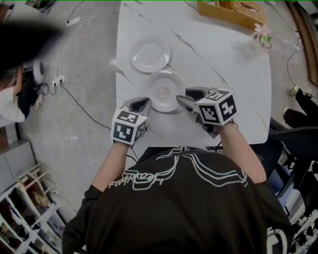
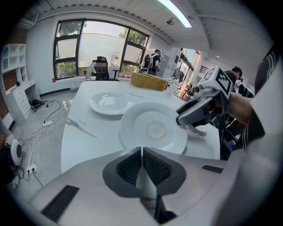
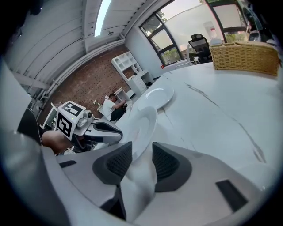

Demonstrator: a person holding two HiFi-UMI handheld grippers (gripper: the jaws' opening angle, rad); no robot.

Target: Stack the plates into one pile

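Two white plates lie on the white marble table (image 1: 223, 74). The far plate (image 1: 150, 54) (image 2: 108, 103) (image 3: 155, 97) lies flat and apart from both grippers. The near plate (image 1: 163, 91) (image 2: 152, 129) (image 3: 142, 124) sits in front of it. My right gripper (image 1: 182, 98) (image 3: 141, 149) is at this plate's right rim, and the rim fills the gap between its pads. In the left gripper view it (image 2: 194, 114) shows at that same rim. My left gripper (image 1: 144, 103) (image 2: 142, 151) hovers by the plate's near-left edge, jaws shut and holding nothing.
A wicker basket (image 1: 231, 11) (image 3: 241, 56) stands at the table's far right, with a small flower vase (image 1: 262, 35) beside it. Cables and a power strip (image 1: 58, 80) lie on the floor left of the table. A person sits at the far left.
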